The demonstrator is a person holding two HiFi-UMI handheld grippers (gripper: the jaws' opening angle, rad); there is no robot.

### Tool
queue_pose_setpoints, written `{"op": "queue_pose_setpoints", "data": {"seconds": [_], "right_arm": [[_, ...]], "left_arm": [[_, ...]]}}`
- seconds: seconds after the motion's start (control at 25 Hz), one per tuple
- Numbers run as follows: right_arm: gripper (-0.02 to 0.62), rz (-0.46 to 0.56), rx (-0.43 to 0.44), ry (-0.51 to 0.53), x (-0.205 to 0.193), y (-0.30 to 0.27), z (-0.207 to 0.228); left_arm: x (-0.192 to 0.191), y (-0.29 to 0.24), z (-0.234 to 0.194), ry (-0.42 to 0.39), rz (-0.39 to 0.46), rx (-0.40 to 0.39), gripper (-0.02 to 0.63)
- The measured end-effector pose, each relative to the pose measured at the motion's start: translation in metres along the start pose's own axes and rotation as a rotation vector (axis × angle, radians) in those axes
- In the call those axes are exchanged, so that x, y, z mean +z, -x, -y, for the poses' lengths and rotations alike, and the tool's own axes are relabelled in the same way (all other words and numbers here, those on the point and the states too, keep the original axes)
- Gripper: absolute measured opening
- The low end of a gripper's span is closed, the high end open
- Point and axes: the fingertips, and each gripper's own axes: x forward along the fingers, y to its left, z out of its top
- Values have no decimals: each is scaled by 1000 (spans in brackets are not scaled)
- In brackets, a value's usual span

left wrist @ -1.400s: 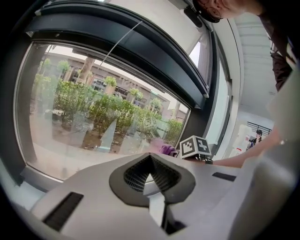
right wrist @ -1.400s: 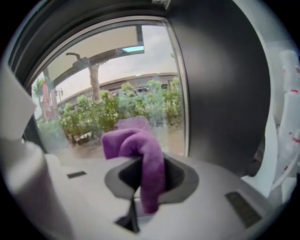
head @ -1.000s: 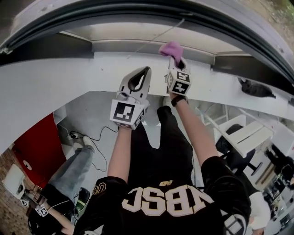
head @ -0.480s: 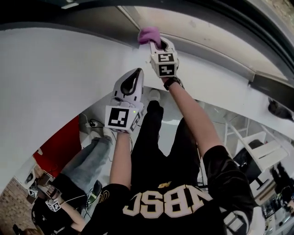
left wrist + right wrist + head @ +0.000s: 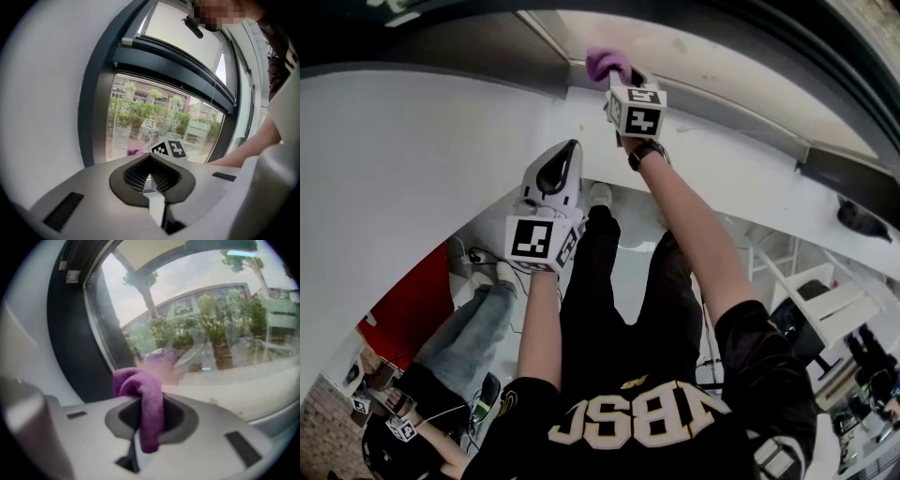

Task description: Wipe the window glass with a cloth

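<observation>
So the right gripper [image 5: 622,82] has slid left along the pane since about a second ago. The dark window frame [image 5: 75,333] used to sit on the right of the right gripper view and now it's on the left, so it's ended up at the left end of the window glass [image 5: 220,348]. The left gripper [image 5: 151,185] hardly moved, just drifted a bit lower in the head view.

Right gripper jaws are clamped on the purple cloth [image 5: 143,399]. It's pinched in the middle, with a fold bulging out past the tips and a tail hanging back between the jaws. The bulge is right up at the glass near the frame, and you can see its pinkish reflection [image 5: 161,363] in the pane just beyond it. Can't honestly tell if it's actually pressing on the glass.

Left gripper is closed with nothing in it. It's held out in the air lower and to the left, well short of the window, in front of the white wall [image 5: 412,150]. Its view catches the right gripper's marker cube [image 5: 169,150] with a bit of purple beside it.

Shrubs [image 5: 211,319] and a building show through the glass.
</observation>
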Motion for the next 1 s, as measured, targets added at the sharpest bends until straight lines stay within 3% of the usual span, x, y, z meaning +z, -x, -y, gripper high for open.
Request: {"op": "queue_pose_setpoints", "data": {"seconds": [0.16,0.44,0.64,0.8,1.0], "right_arm": [[67,8,-111,-74,-10,53,106],[71,70,-230,-62,-7,153,261],[71,90,-413,-175,-22,240,378],[71,120,-585,-306,-24,293,466],[70,128,-672,-390,-26,320,507]], "left_arm": [[-15,-35,58,1,-18,-82,13],[-46,-93,197,-13,-47,-226,12],[-72,-112,285,-58,-82,-306,13],[-68,-124,326,-68,-61,-337,14],[-67,-115,342,-96,-59,-349,12]]}}
